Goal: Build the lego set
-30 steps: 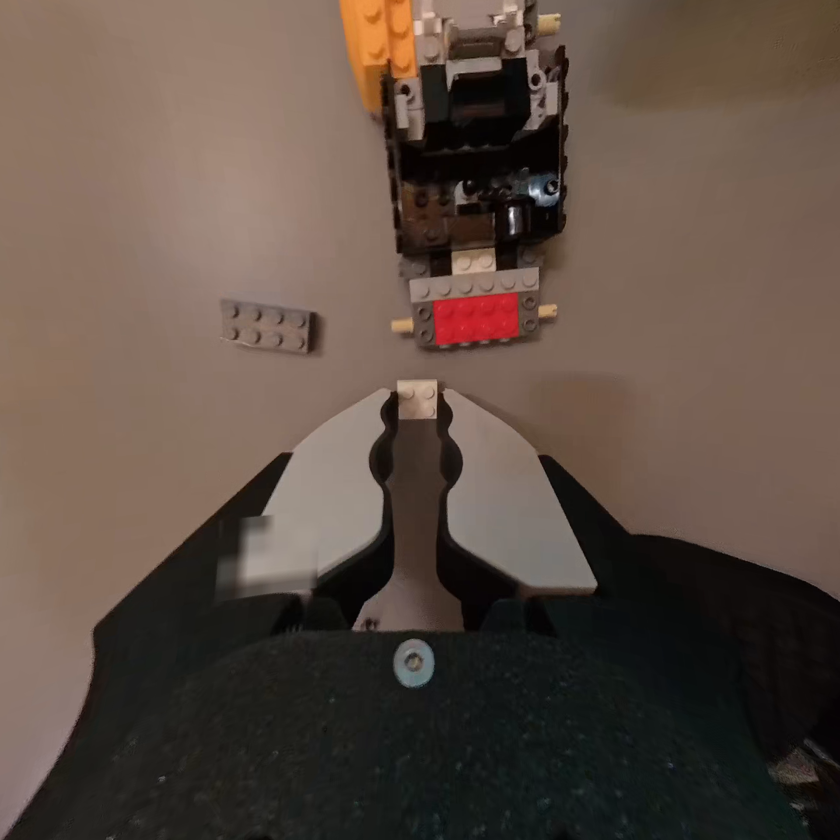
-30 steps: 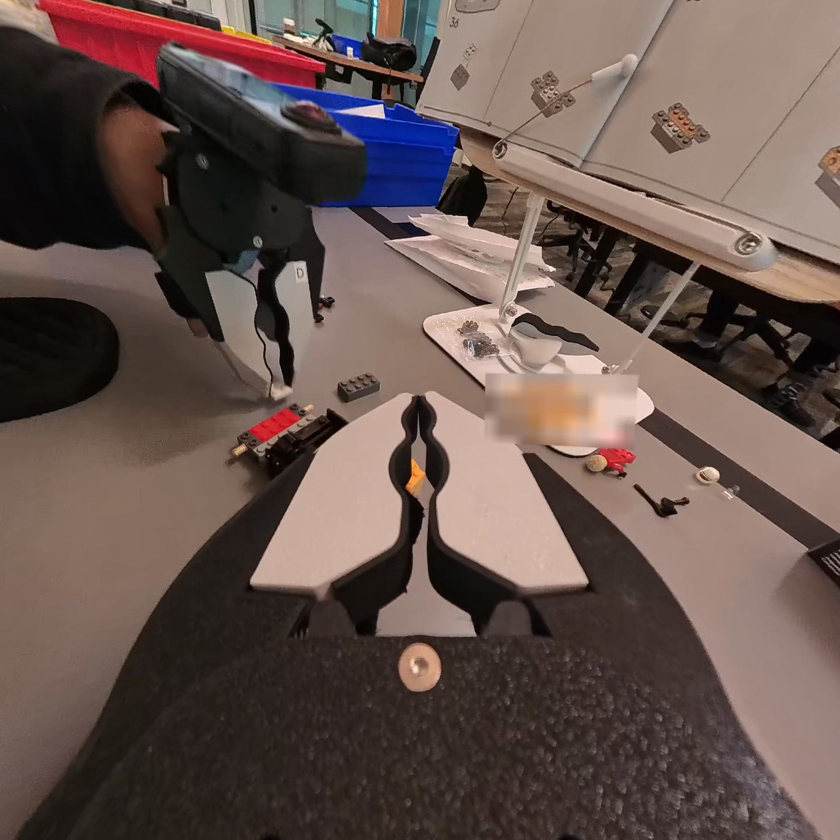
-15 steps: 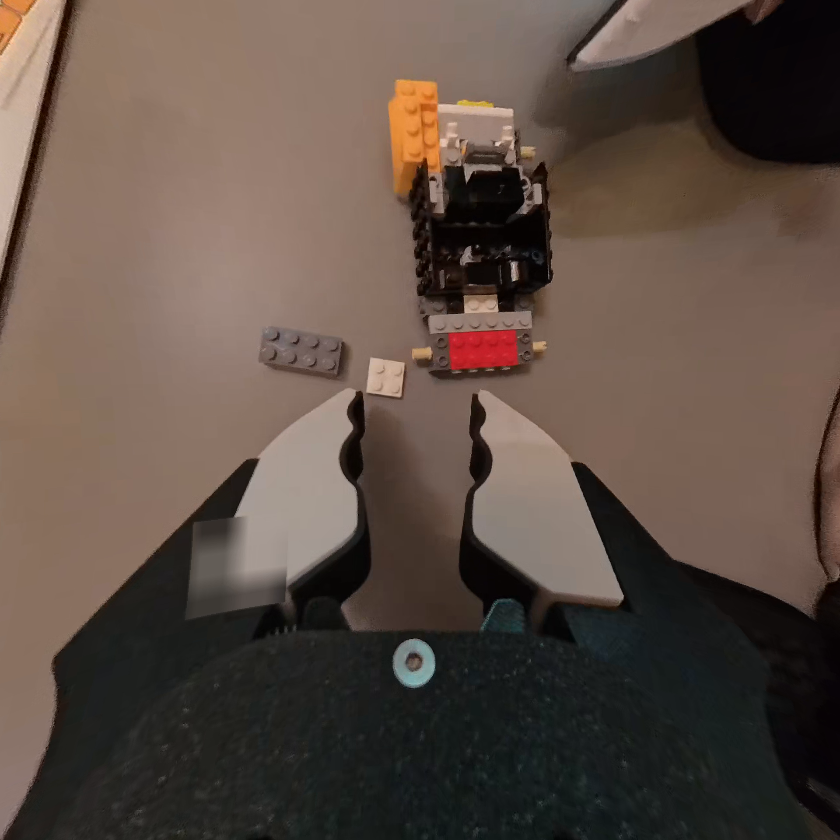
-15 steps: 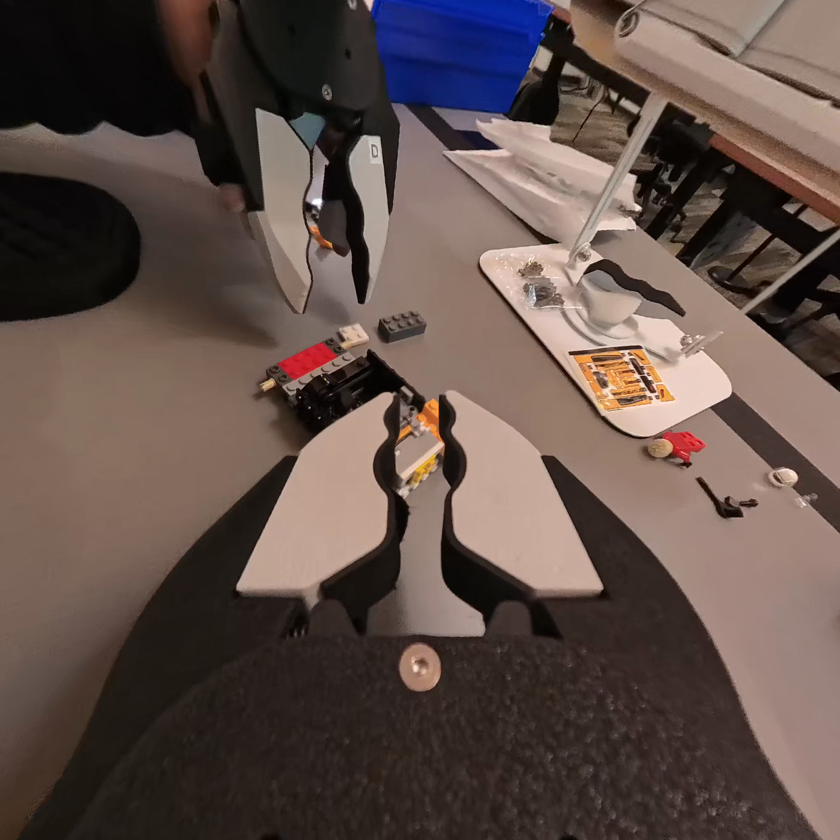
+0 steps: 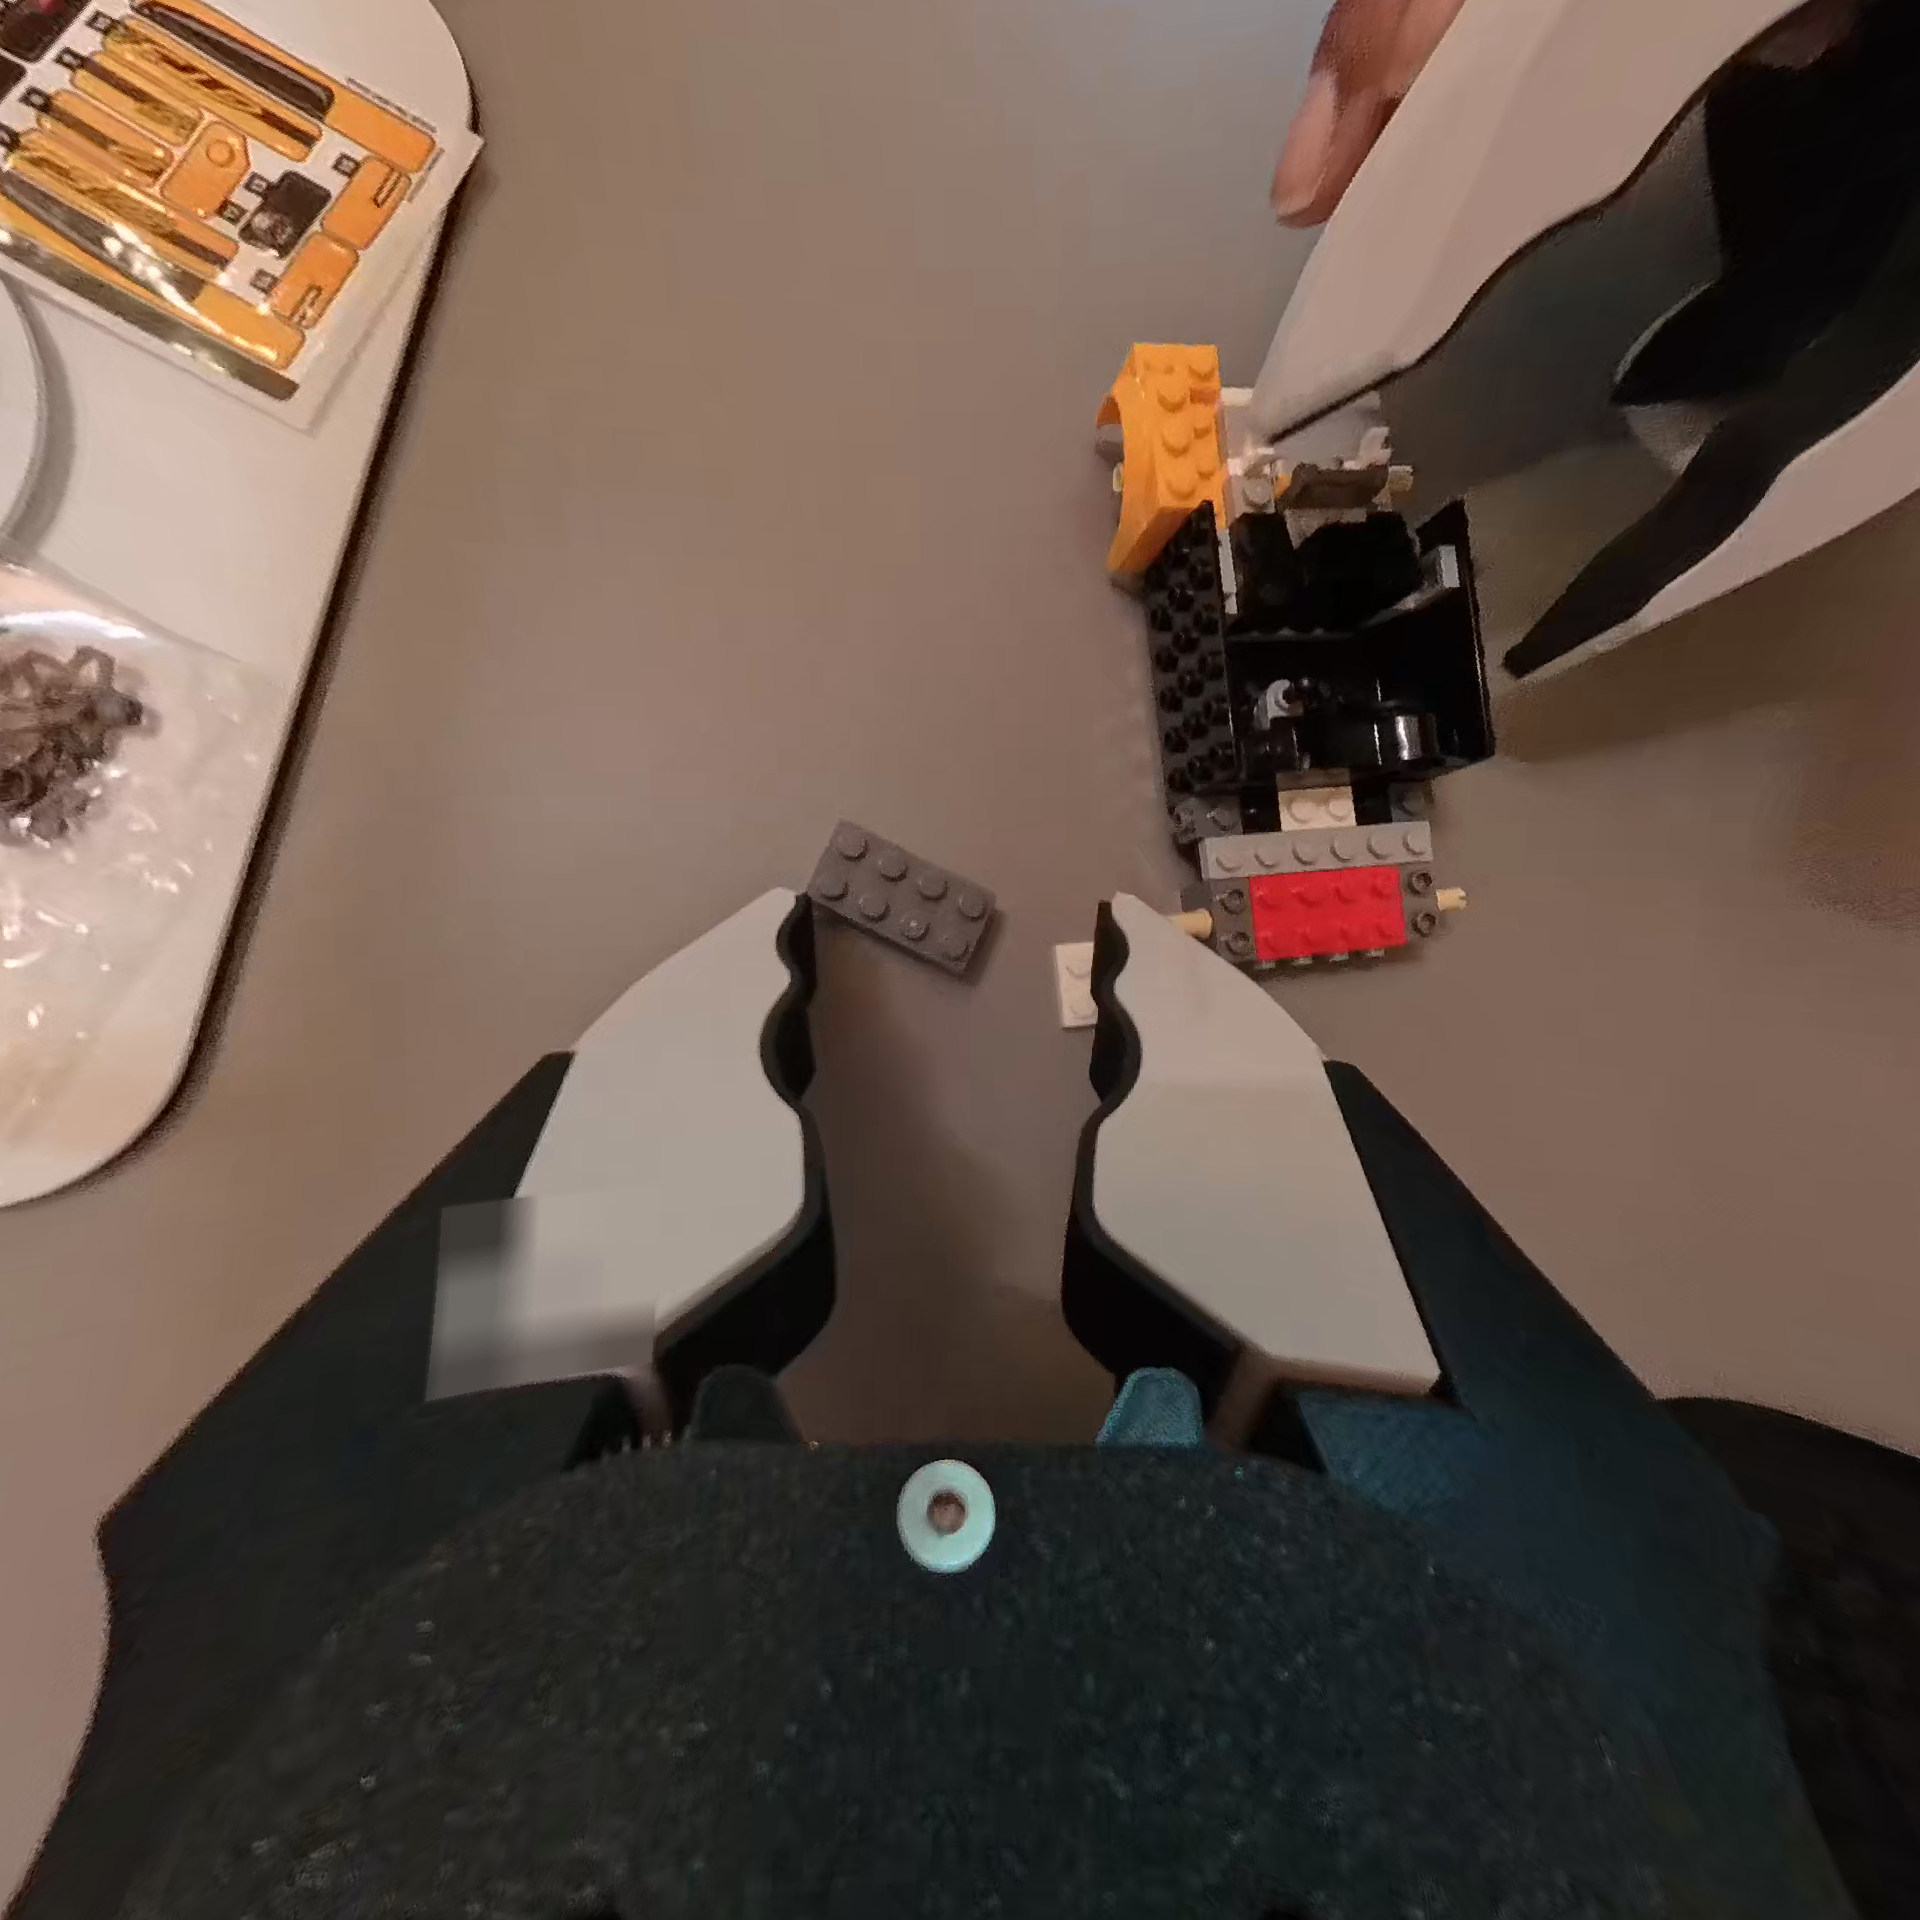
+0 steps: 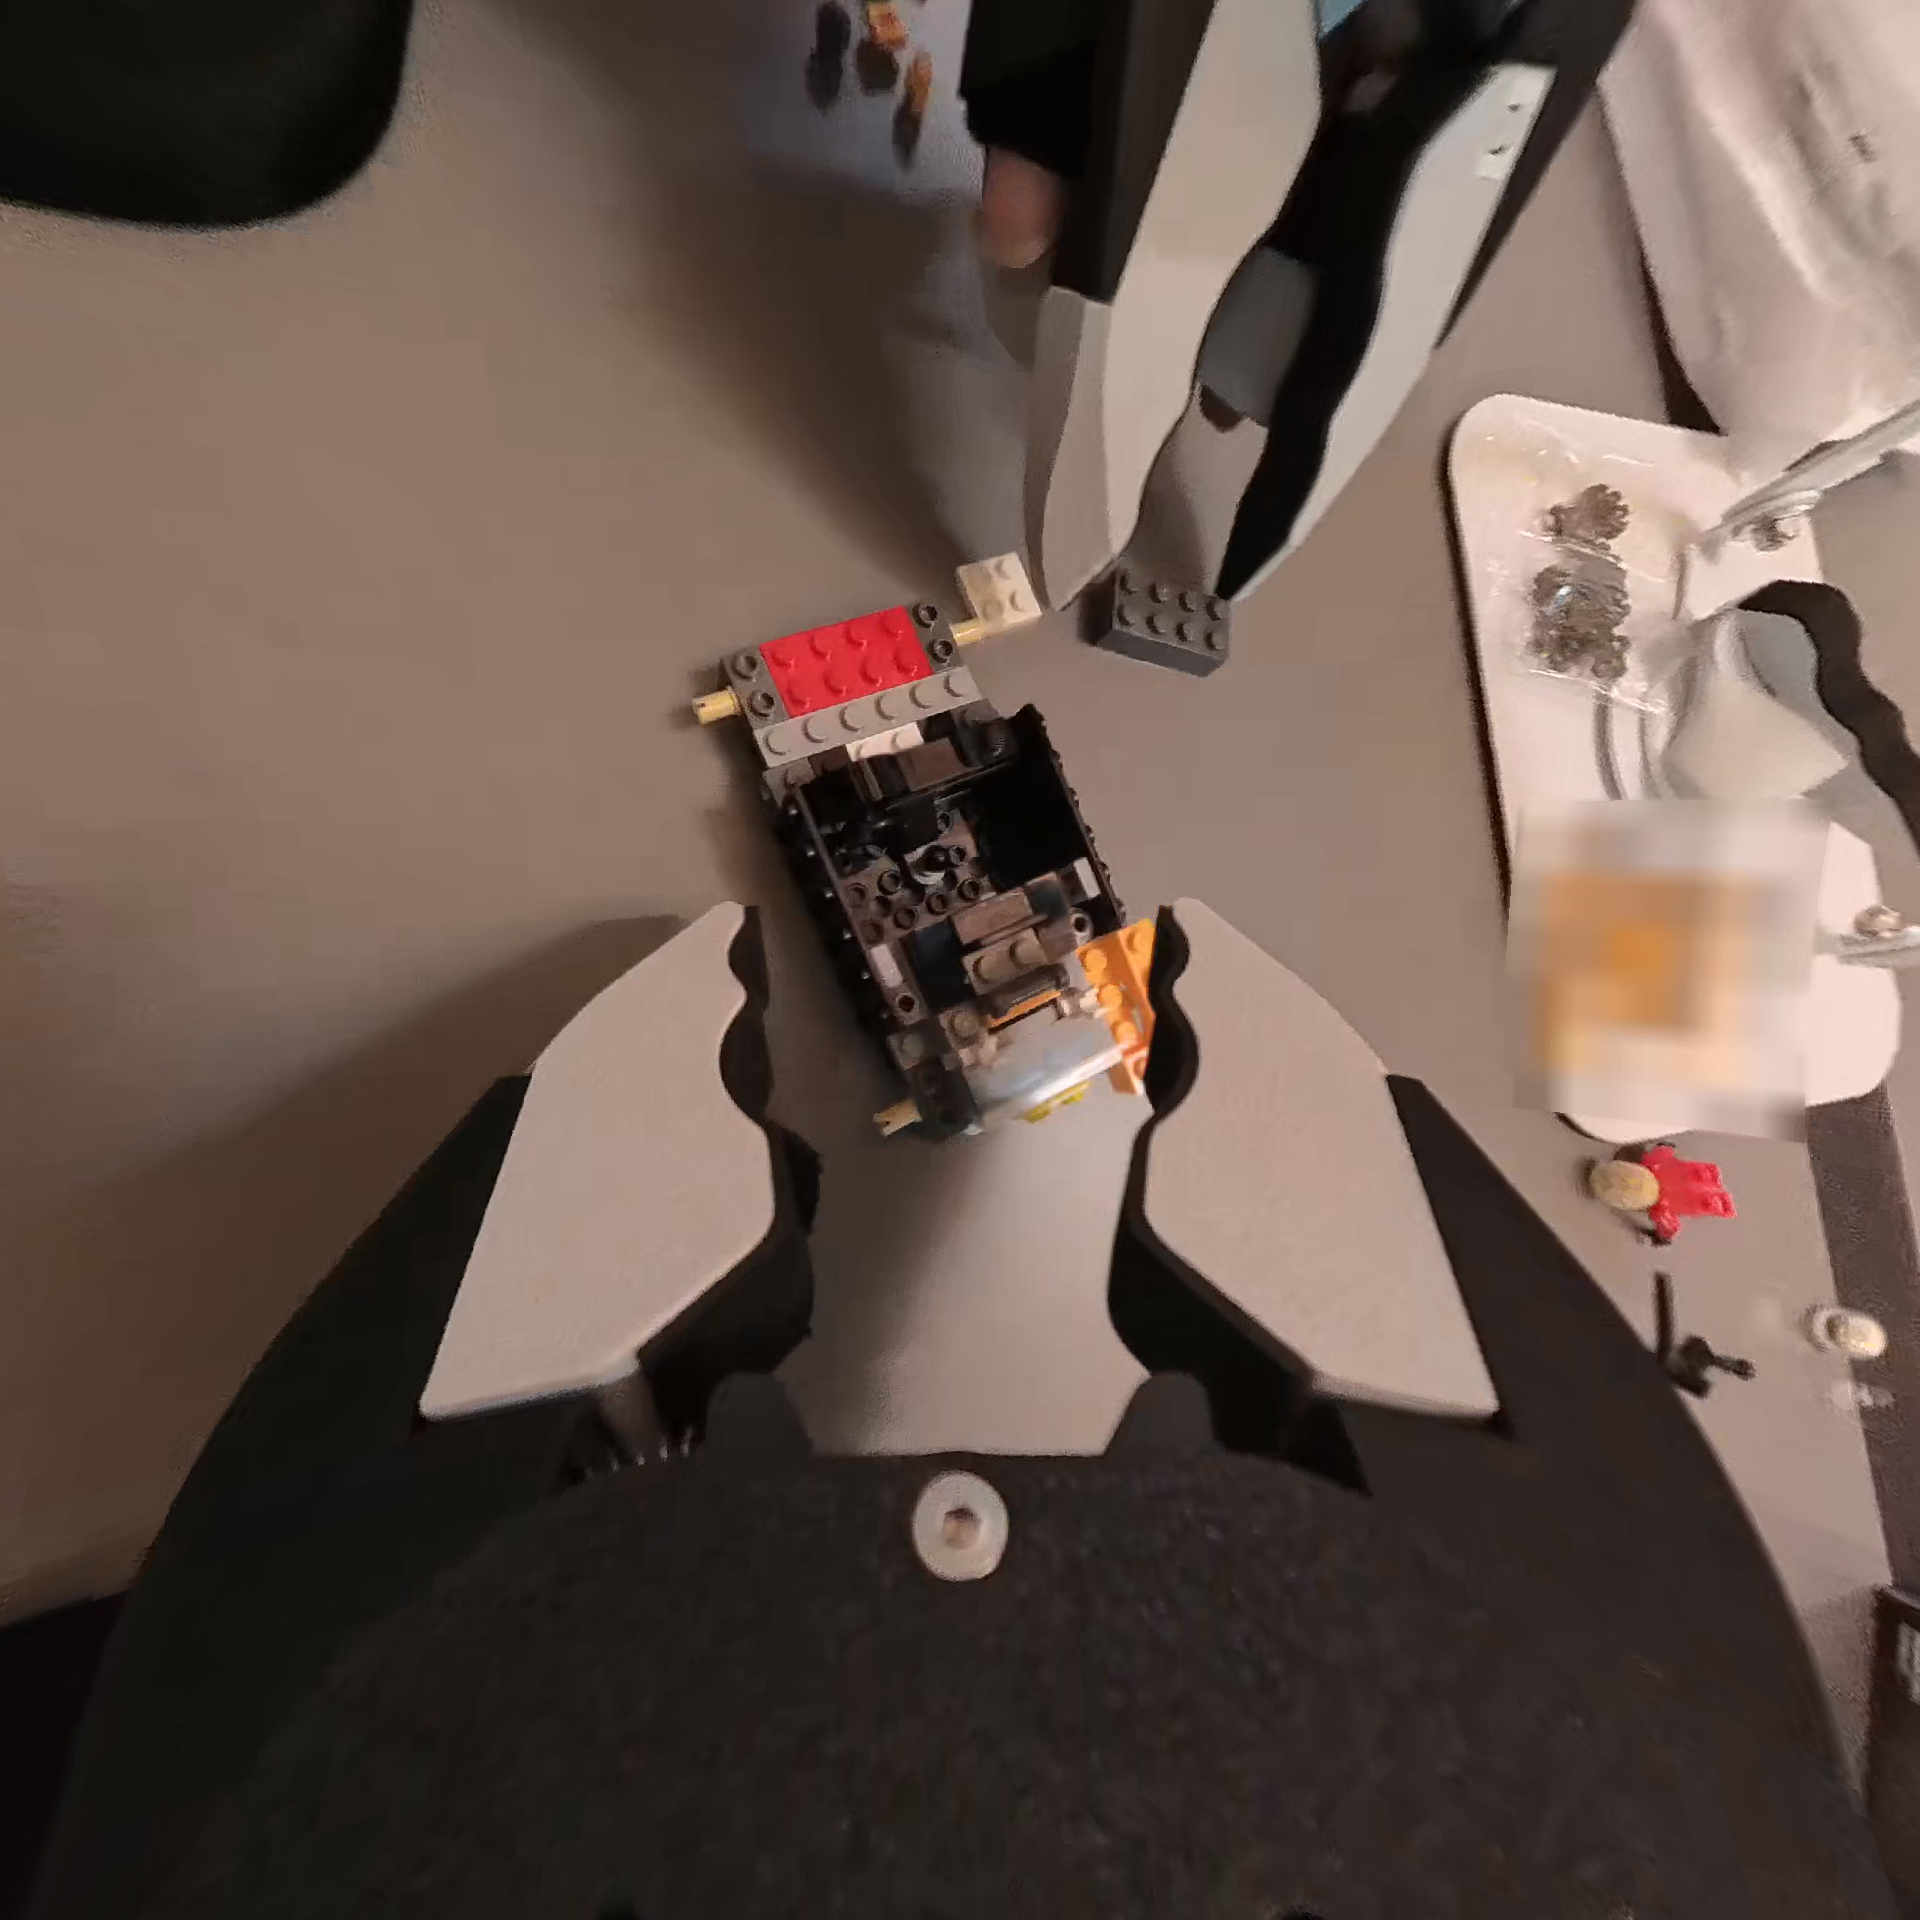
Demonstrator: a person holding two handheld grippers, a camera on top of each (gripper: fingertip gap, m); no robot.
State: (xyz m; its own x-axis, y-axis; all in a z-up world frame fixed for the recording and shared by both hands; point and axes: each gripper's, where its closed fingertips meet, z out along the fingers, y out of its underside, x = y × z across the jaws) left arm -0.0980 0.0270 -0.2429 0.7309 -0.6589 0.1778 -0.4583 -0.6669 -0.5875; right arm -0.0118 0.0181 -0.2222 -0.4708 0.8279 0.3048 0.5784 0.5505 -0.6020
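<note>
Lego model (image 6: 914,883) lies on the table (image 6: 416,520), long axis running away from the right gripper (image 6: 961,920), whose parted tips flank its near end. At the model's far end sit a small square plate (image 6: 997,594), touching its axle pin, and beside that a two-by-four brick (image 6: 1164,620). Left gripper (image 5: 951,914) hovers over these two, tips apart, brick between them. Tray (image 6: 1496,665) lies towards the table's right edge, loose small parts (image 6: 1662,1195) just before it.

Bare table (image 6: 416,623) lies open left of the lego car (image 6: 935,883). Right of the car, a grey brick (image 6: 1164,618), small white plate (image 6: 997,594) and white tray (image 6: 1558,727) crowd the way.
</note>
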